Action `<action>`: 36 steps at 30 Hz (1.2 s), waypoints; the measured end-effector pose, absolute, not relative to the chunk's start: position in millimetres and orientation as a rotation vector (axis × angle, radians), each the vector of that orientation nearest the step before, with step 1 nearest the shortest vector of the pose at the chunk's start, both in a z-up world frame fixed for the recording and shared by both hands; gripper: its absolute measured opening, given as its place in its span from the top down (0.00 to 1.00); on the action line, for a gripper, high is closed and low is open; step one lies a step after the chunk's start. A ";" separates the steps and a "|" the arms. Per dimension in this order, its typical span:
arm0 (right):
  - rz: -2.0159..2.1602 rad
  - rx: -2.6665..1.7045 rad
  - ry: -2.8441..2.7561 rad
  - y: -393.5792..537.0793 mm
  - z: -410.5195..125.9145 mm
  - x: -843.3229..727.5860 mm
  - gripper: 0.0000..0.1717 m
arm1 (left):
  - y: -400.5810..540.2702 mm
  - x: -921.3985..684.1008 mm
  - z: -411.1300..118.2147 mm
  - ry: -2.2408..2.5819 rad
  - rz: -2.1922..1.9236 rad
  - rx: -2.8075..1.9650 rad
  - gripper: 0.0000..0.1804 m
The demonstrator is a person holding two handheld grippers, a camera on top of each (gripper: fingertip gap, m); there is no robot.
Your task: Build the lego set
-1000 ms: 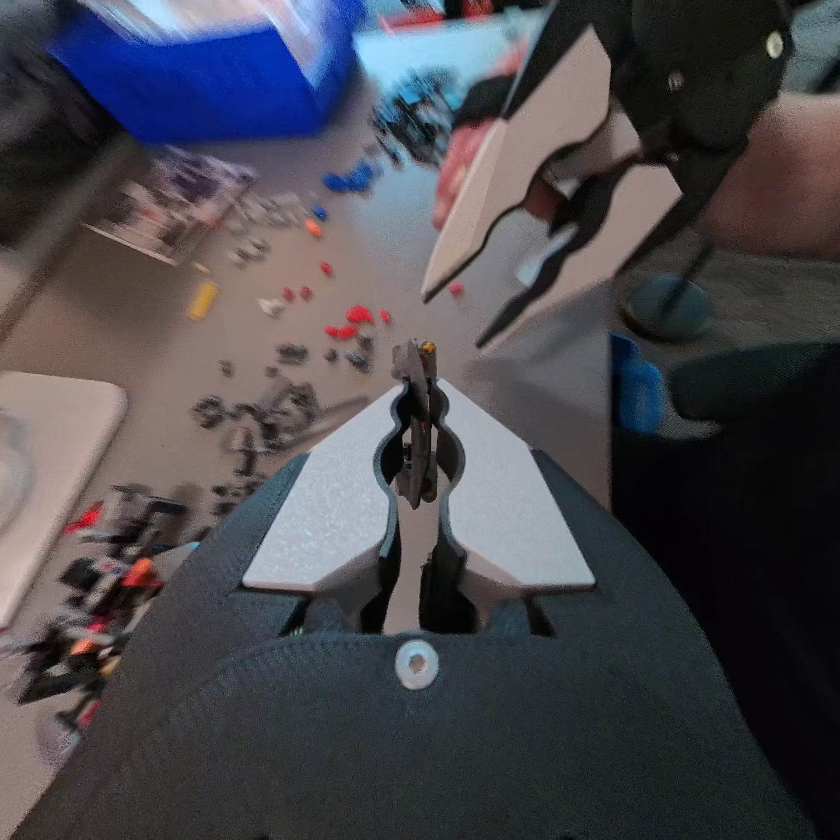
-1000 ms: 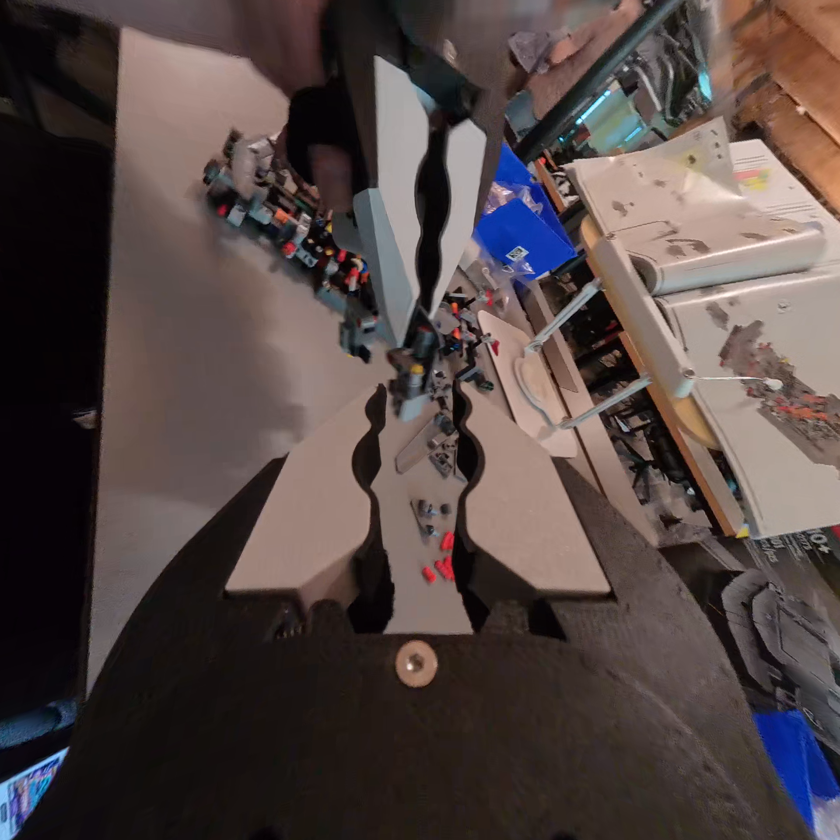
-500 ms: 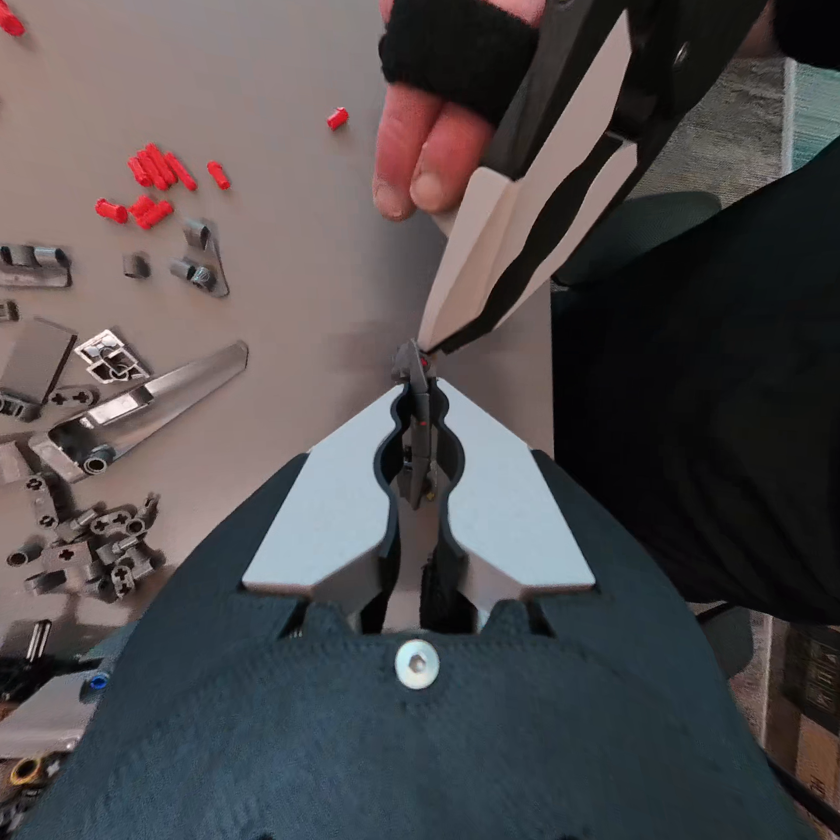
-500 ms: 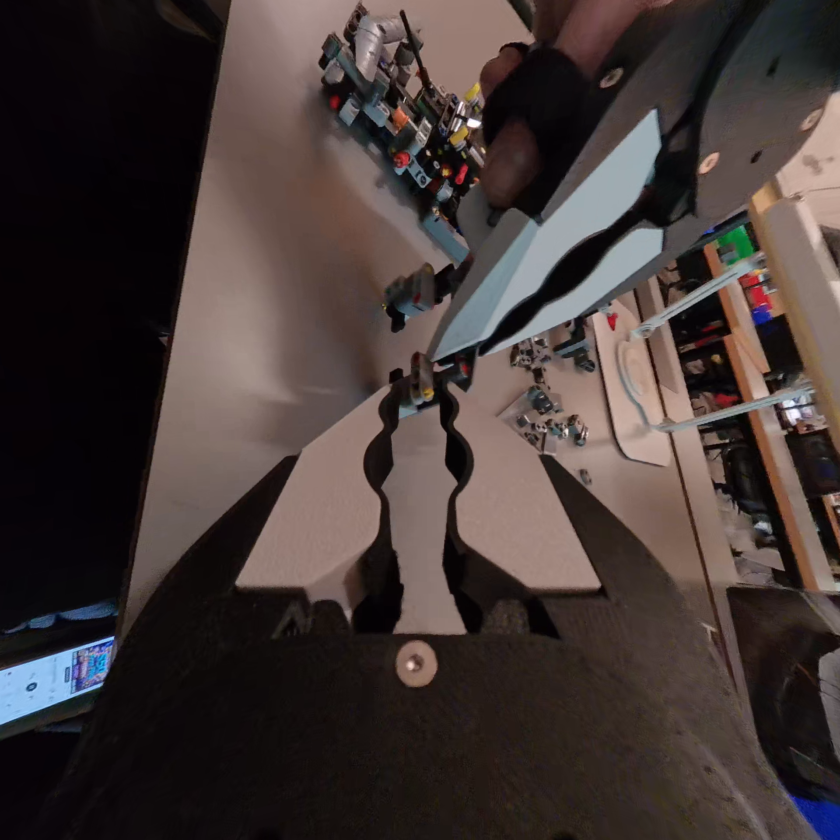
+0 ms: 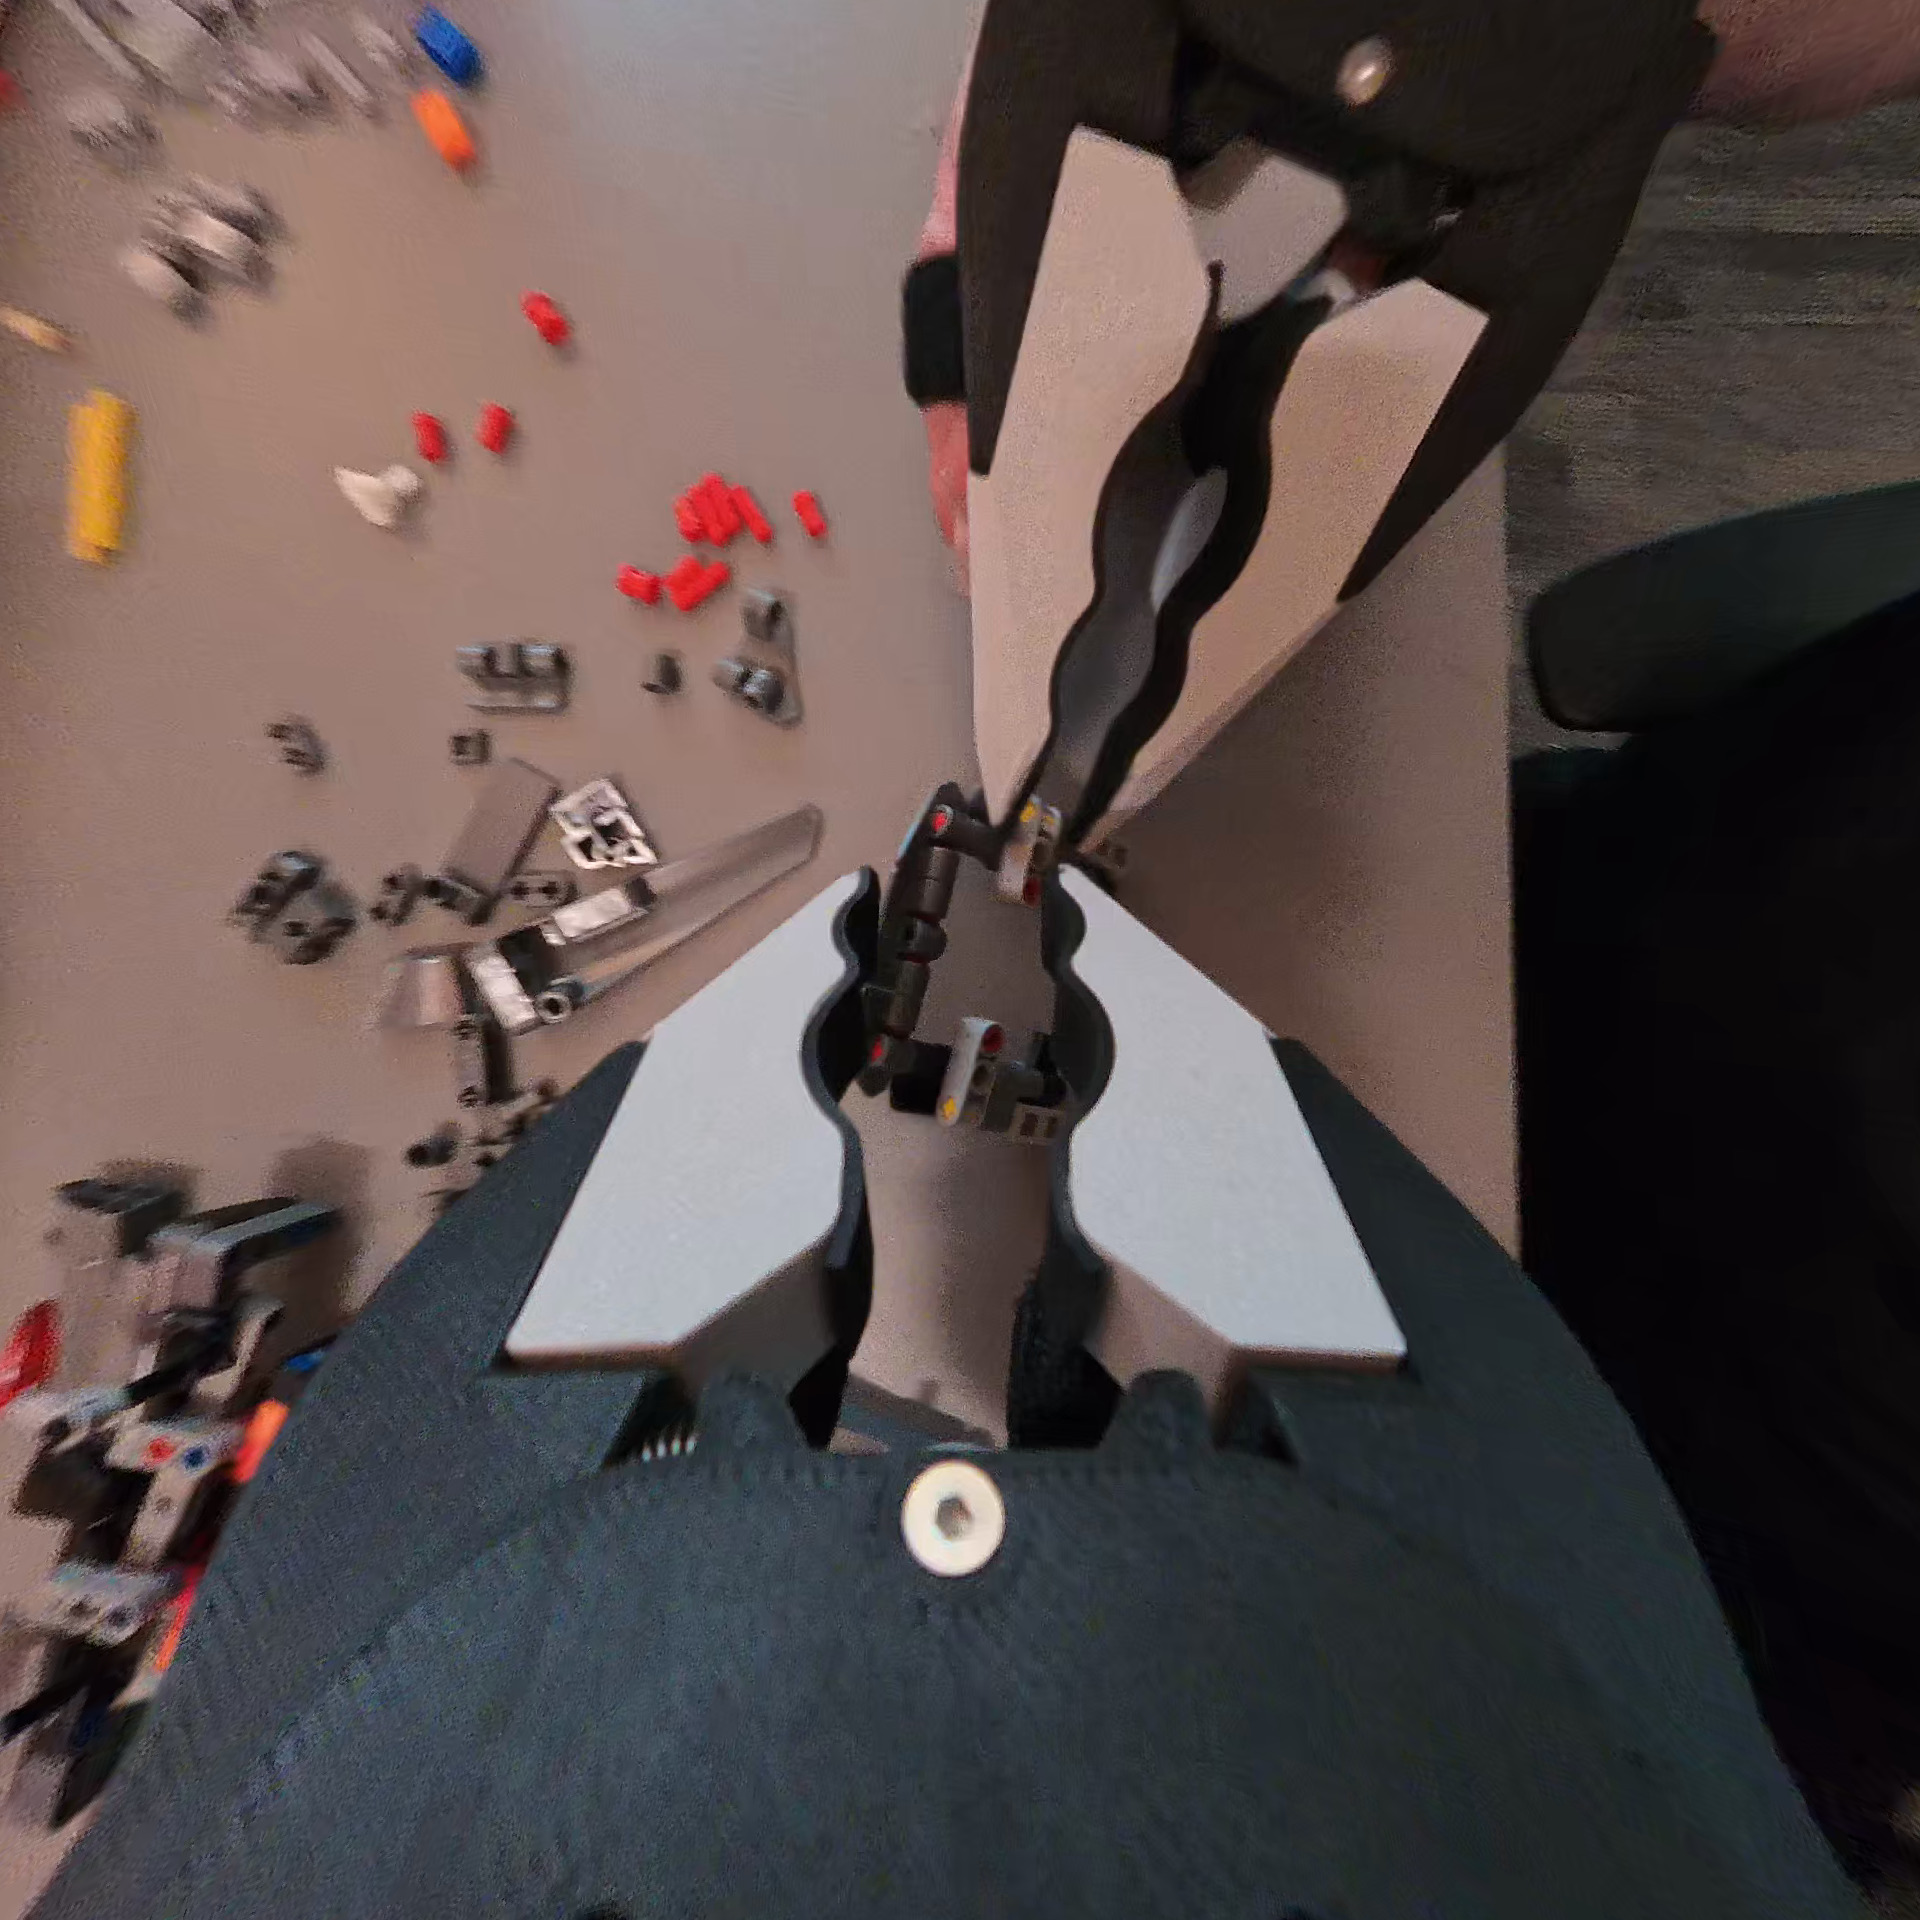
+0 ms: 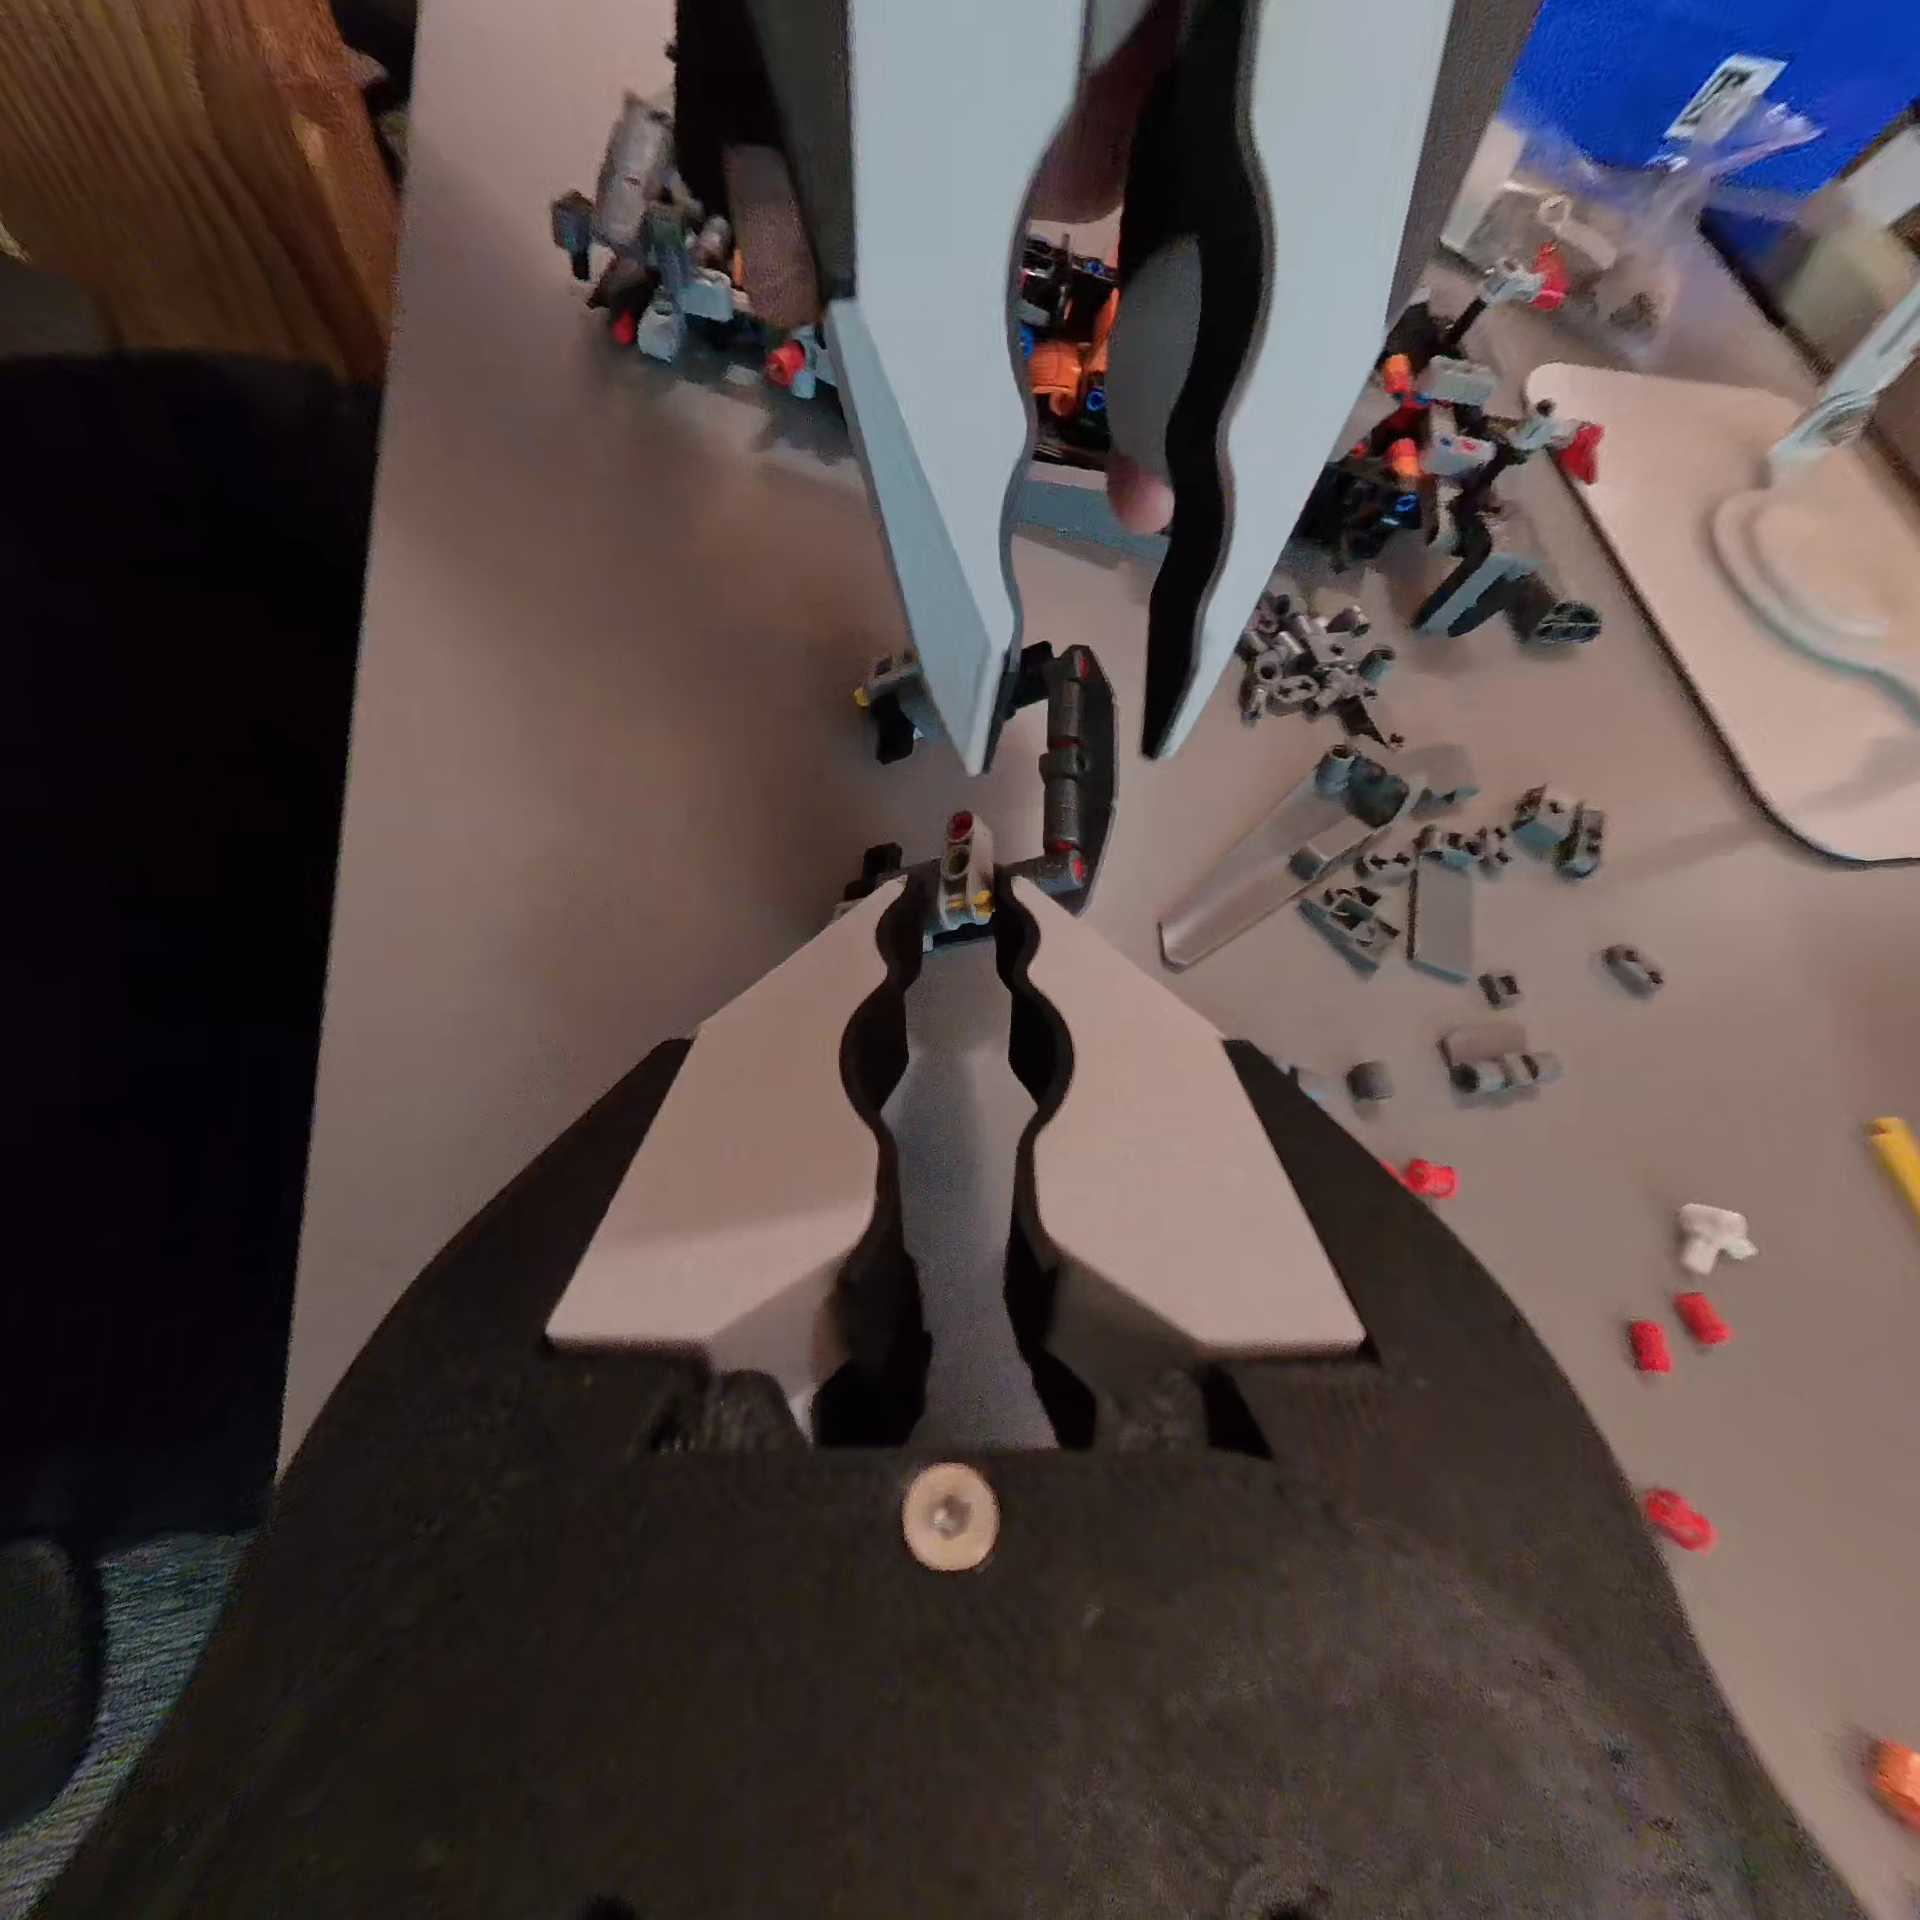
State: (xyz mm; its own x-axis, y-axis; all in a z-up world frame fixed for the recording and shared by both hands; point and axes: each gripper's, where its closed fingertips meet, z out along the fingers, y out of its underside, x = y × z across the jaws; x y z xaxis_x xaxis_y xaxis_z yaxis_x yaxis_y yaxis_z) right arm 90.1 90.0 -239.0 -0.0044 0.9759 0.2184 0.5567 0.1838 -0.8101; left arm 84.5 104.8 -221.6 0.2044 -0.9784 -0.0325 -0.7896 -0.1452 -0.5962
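- The small brick assembly (image 6: 1049, 821), a dark grey jointed frame with red pins and light grey connectors, hung above the desk (image 6: 582, 644) near its edge, between my two tools.
- My right tool (image 6: 961, 891) was closed on it: both fingertips pressed on the light grey connector with yellow and red pins (image 6: 961, 878) at the frame's near end.
- My left tool (image 5: 961, 883) stood open; the frame lay between its fingers, its dark jointed bar (image 5: 914, 935) close against the left finger, with a clear gap to the right one.
- In the right wrist view the left tool's tips straddled the far end of the frame without clamping it.
- Loose grey beams and panels (image 6: 1382, 862) lay on the desk just beside the assembly, red pins (image 5: 707, 540) farther out.
- A yellow piece (image 5: 99, 473) and a white piece (image 5: 376, 490) sat well apart from them.
- A larger, partly built model (image 6: 1455, 488) stood at the back of the desk.
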 end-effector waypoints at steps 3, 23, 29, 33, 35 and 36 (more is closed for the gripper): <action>0.749 -1.523 -1.658 89.8 -240.4 90.0 0.94 | 99.9 83.2 -207.8 1.593 -0.469 -1.871 0.83; 0.749 -1.694 -1.614 81.3 -247.4 106.9 0.79 | 82.6 86.8 -241.4 1.813 -0.187 -1.594 0.85; 0.658 -1.716 -1.618 76.8 -257.5 104.1 0.80 | 80.9 90.6 -250.1 1.873 -0.154 -1.557 0.86; 0.661 -1.727 -1.611 79.0 -259.0 104.0 0.83 | 79.8 91.6 -251.6 1.878 -0.181 -1.568 0.86; 0.648 -1.720 -1.612 79.8 -259.1 103.8 0.86 | 78.6 92.5 -252.0 1.885 -0.185 -1.574 0.85; 0.645 -1.719 -1.612 79.7 -259.2 103.8 0.86 | 78.2 93.1 -252.2 1.884 -0.185 -1.582 0.84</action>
